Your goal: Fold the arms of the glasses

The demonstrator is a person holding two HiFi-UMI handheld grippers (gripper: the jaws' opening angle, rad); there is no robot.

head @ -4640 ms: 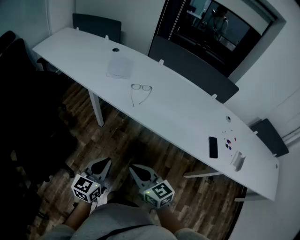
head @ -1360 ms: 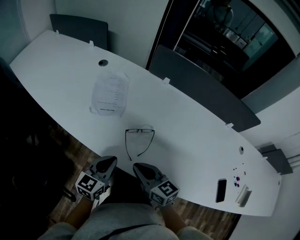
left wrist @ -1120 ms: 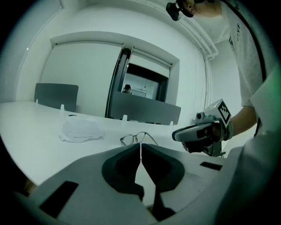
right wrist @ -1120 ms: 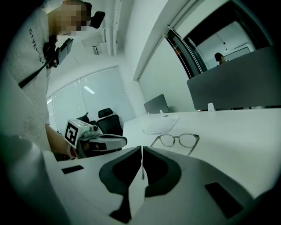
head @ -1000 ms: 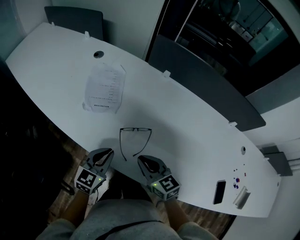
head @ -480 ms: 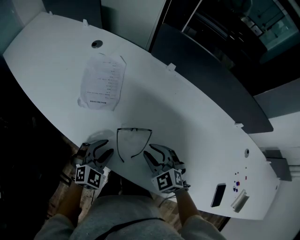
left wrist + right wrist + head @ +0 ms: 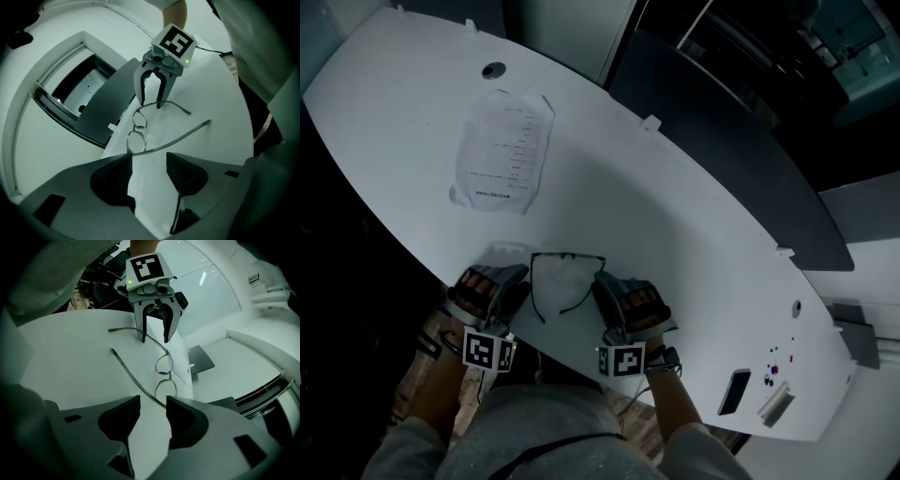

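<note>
— Where are the glasses found?
— The jaws of the left gripper (image 7: pixel 502 283) and the right gripper (image 7: pixel 613 291) have just been opened and are held wide, with nothing pressed. The glasses (image 7: pixel 567 255) are laid between the two, arms unfolded, on the white table (image 7: pixel 694 244).
— What else is seen?
— A printed sheet (image 7: pixel 502 150) is placed farther off, and a phone (image 7: pixel 729 392) well apart at the right.

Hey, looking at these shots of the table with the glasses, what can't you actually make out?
- Print on the white paper sheet: too small and dim in the head view.
- Small coloured specks and pale oblong object beside the flat dark phone: too small to identify in the head view.
- Hinges of the thin wire-framed glasses: too fine in every view.
</note>
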